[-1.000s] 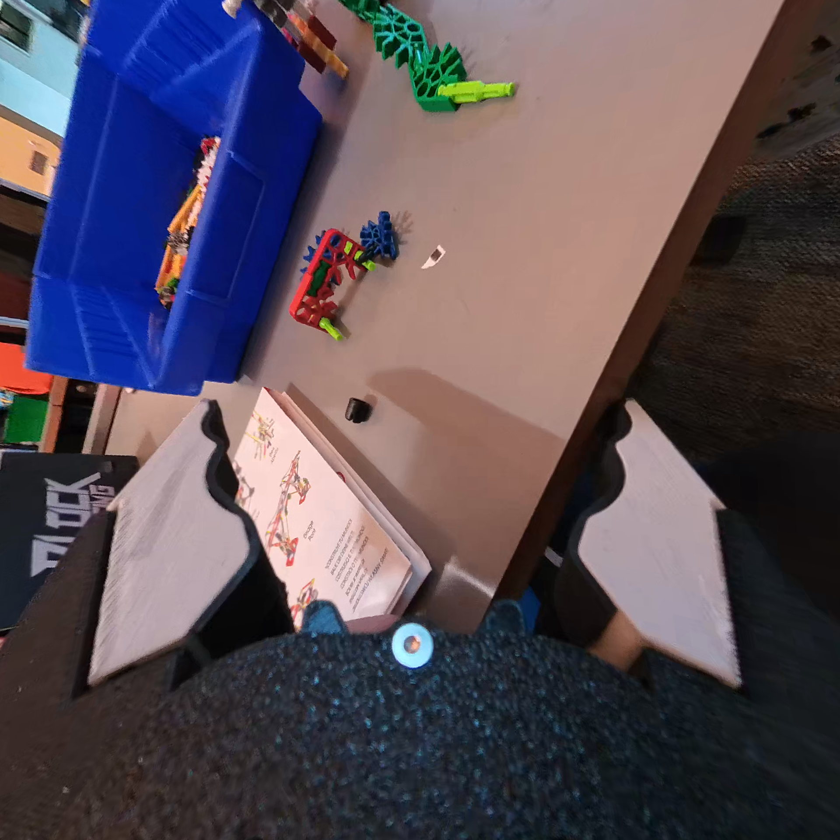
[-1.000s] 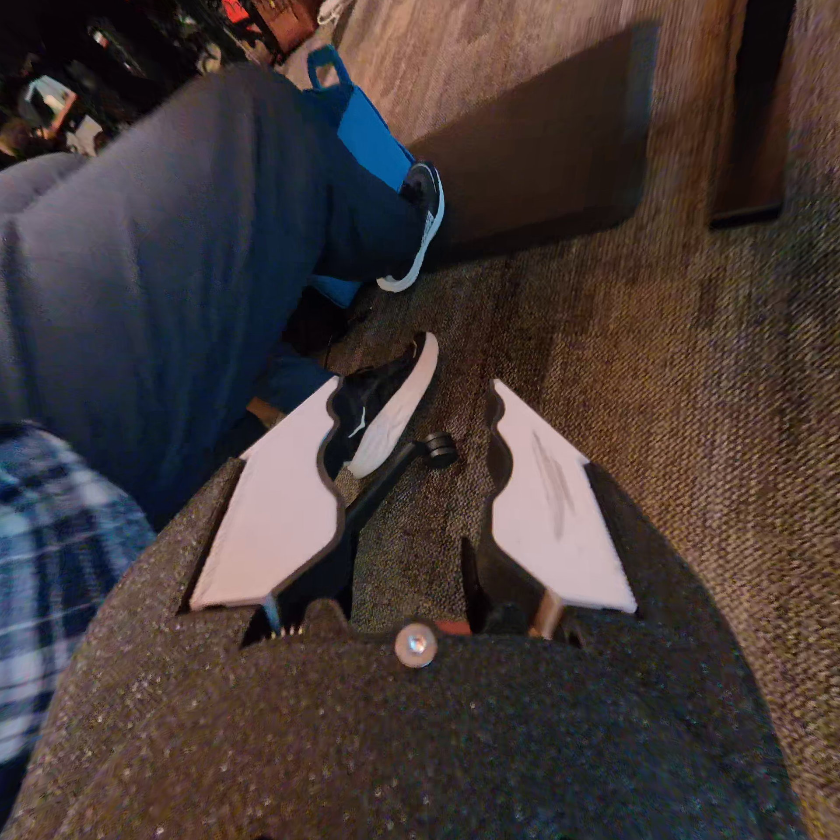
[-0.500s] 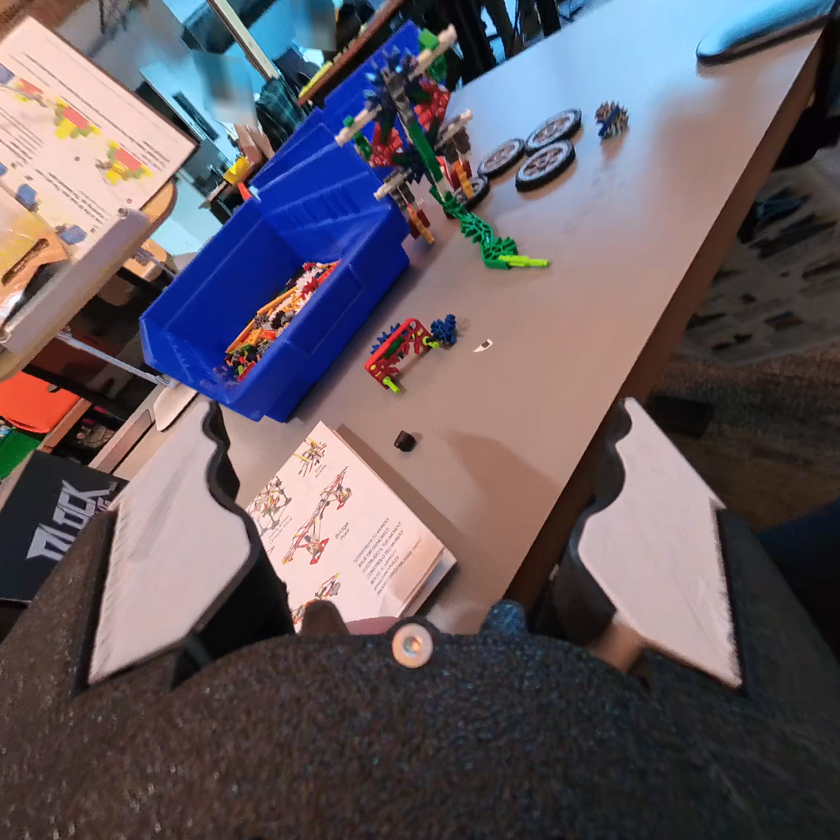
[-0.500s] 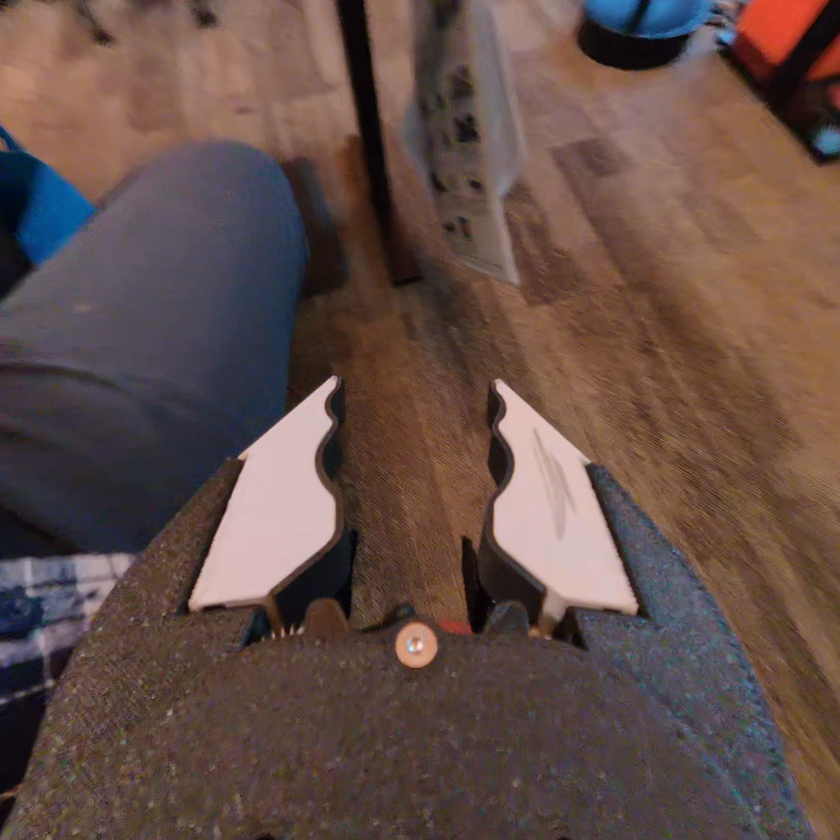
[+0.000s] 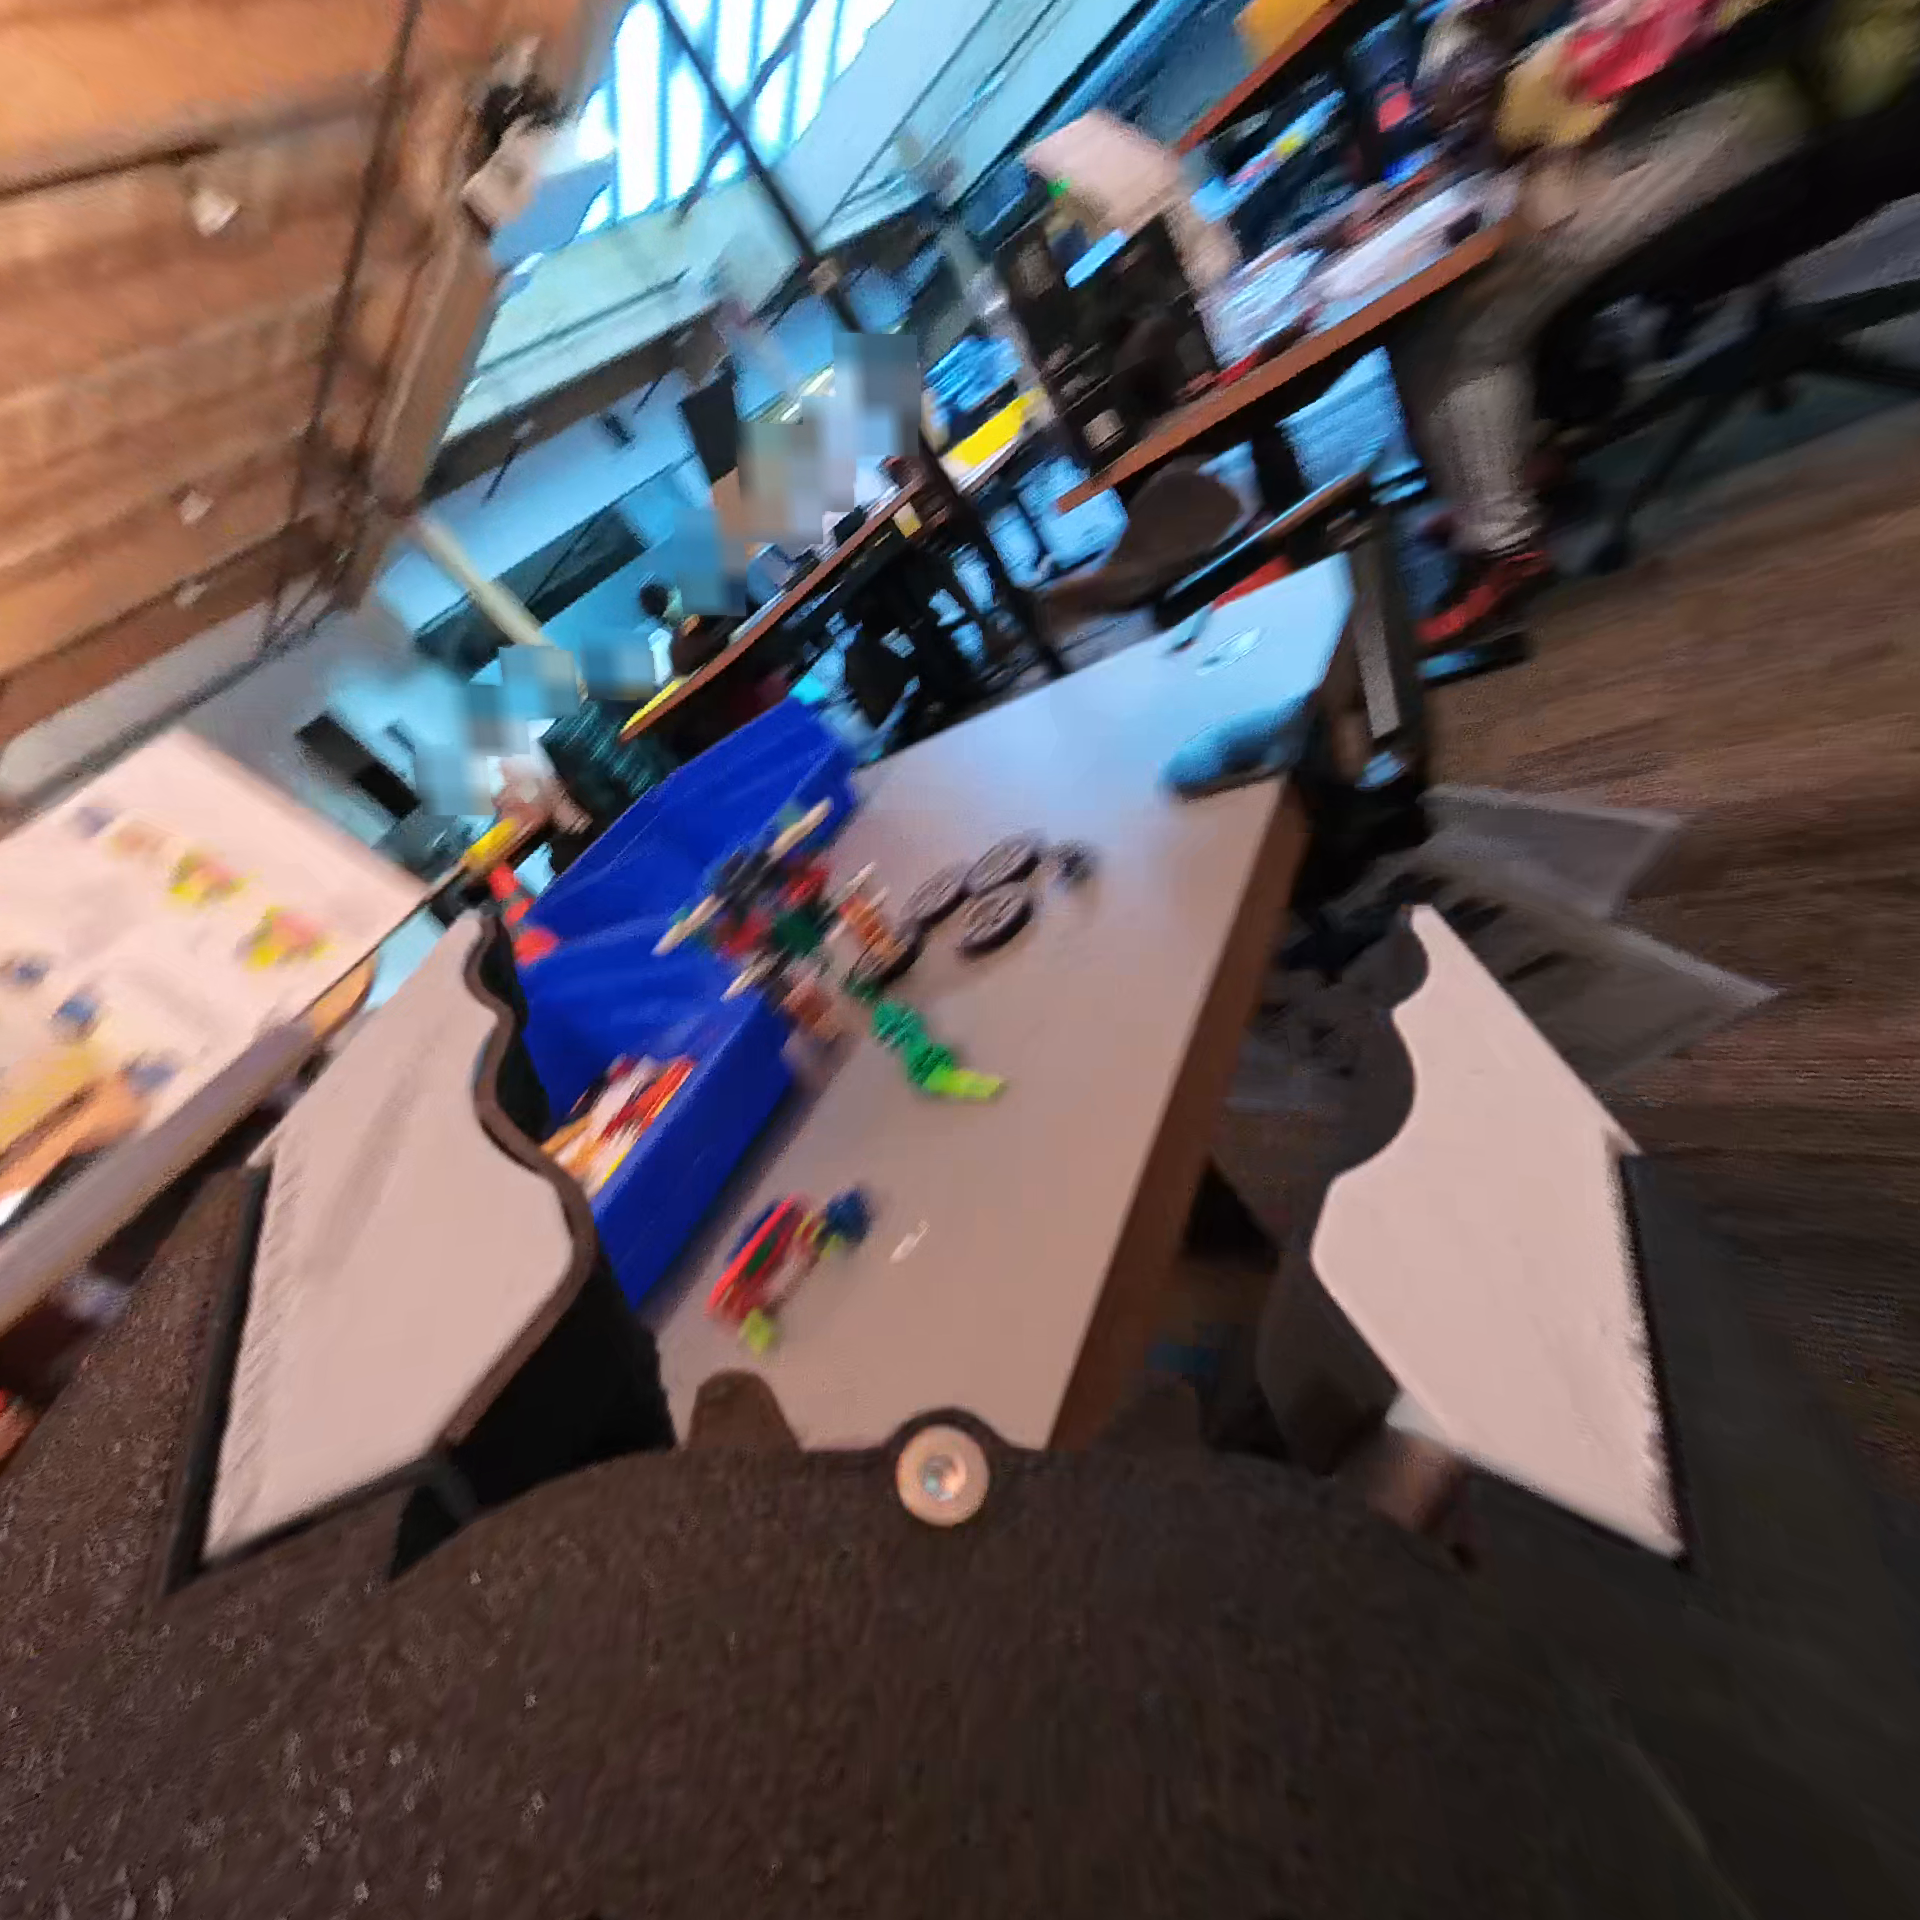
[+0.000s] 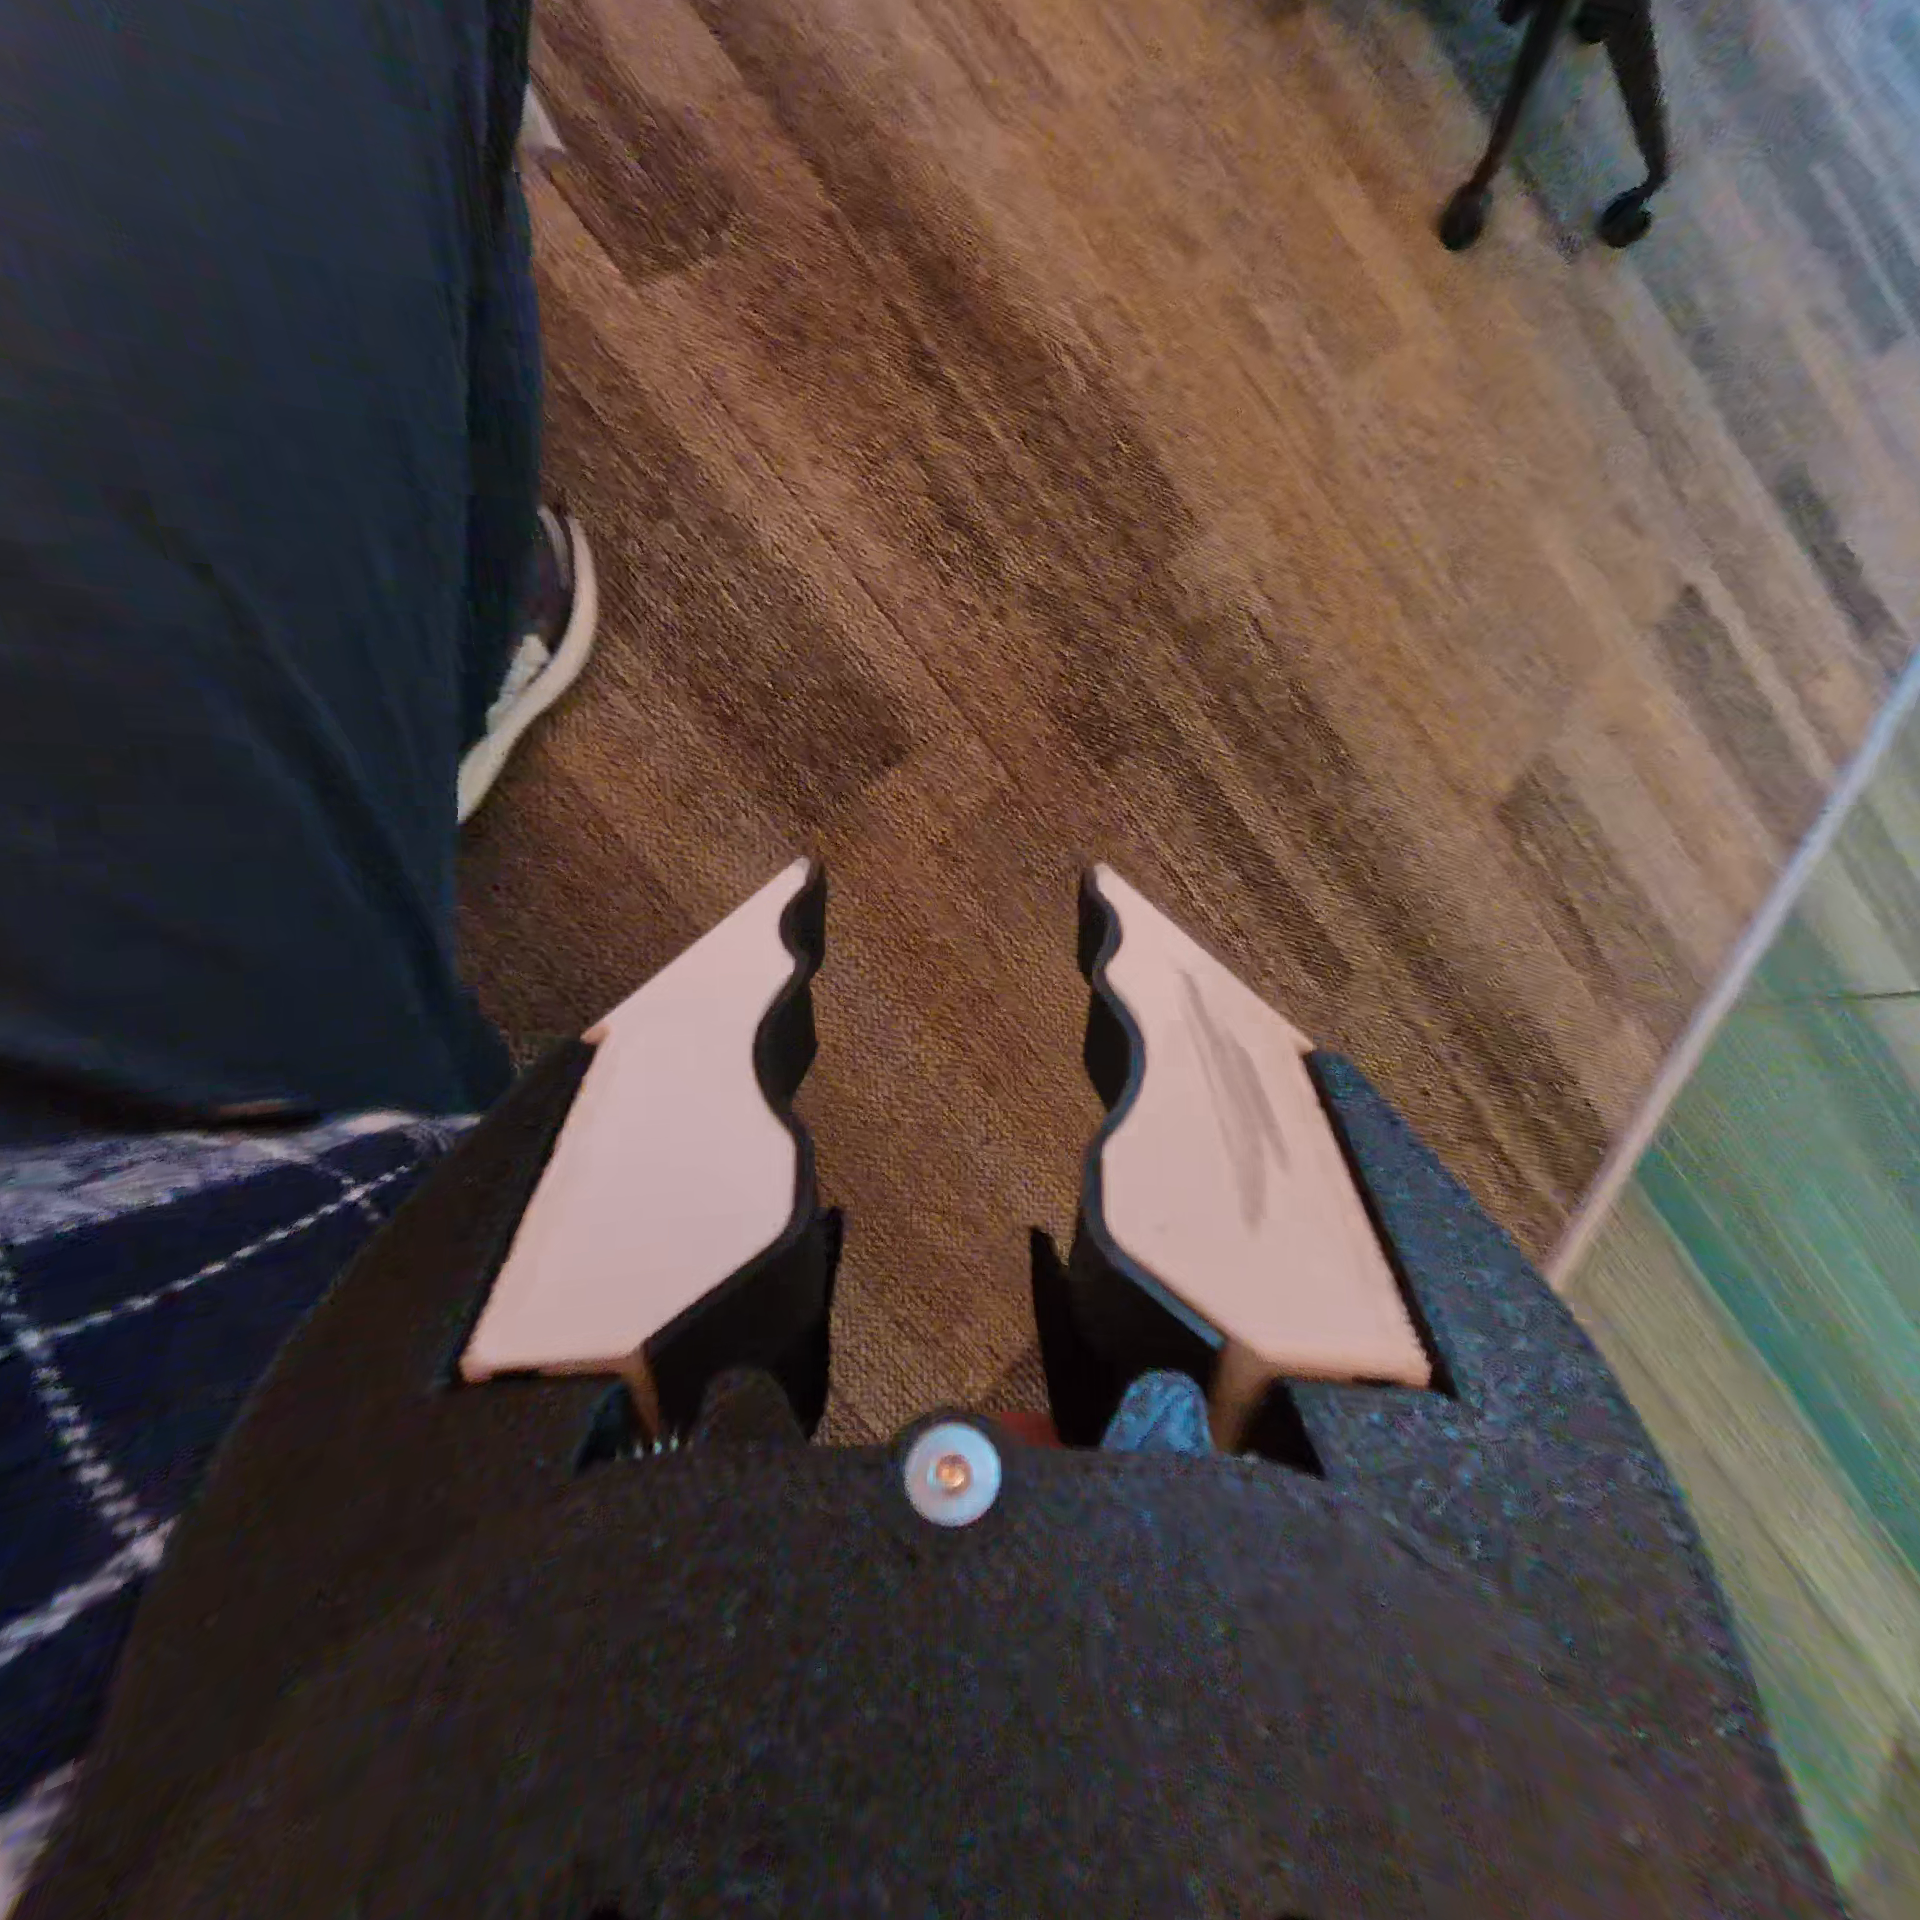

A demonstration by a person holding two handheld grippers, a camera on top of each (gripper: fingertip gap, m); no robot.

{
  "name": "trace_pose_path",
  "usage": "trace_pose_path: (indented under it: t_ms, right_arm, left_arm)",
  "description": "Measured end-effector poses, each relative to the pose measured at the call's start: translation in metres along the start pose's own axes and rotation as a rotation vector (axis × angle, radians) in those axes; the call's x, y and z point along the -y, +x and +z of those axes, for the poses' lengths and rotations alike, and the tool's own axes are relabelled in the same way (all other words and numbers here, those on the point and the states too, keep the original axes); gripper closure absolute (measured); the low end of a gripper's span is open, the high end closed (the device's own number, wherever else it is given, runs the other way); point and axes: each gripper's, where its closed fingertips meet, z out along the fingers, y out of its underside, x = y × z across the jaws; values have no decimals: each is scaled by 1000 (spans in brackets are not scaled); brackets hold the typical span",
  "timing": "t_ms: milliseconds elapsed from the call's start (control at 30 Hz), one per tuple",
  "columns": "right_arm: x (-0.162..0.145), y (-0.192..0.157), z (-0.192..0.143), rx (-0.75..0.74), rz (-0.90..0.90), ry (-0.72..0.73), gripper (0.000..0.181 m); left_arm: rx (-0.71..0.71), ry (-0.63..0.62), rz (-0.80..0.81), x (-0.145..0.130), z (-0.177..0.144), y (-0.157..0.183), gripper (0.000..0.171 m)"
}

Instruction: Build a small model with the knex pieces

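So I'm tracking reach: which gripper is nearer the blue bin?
Left. The left gripper faces the blue bin on the table; the right gripper points at carpet.

Bare desk (image 5: 1122, 1039) lies right of the blue bin (image 5: 665, 997) and toy pieces (image 5: 790, 935); open carpet (image 6: 1039, 520) beside a trouser leg (image 6: 229, 520).

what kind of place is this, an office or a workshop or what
Likely a shared workshop or maker space: rows of cluttered work tables, a blue parts bin with construction-toy pieces on a grey table, carpet floor.

left tongs (image 5: 951, 935): wide apart, empty, above grey table (image 5: 1091, 1039) | right tongs (image 6: 948, 883): parted, empty, over carpet (image 6: 1039, 520)
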Motion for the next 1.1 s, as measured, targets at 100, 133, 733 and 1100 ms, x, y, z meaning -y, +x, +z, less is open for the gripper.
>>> trace_pose_path:
  t_ms: [100, 133, 733, 1100]
  right_arm:
    - [-17, 6, -3, -43, -37, -42, 143]
    - [-24, 9, -3, -55, -38, -62, 143]
    - [-119, 21, -4, -70, 34, -533, 172]
    - [-129, 3, -38, 311, 36, -1100, 156]
  left_arm:
    - [-152, 119, 54, 62, 30, 66, 19]
    - [-213, 167, 51, 84, 42, 90, 20]
    - [-1100, 296, -55, 265, 322, 426, 25]
    - [-1256, -496, -203, 203, 280, 383, 36]
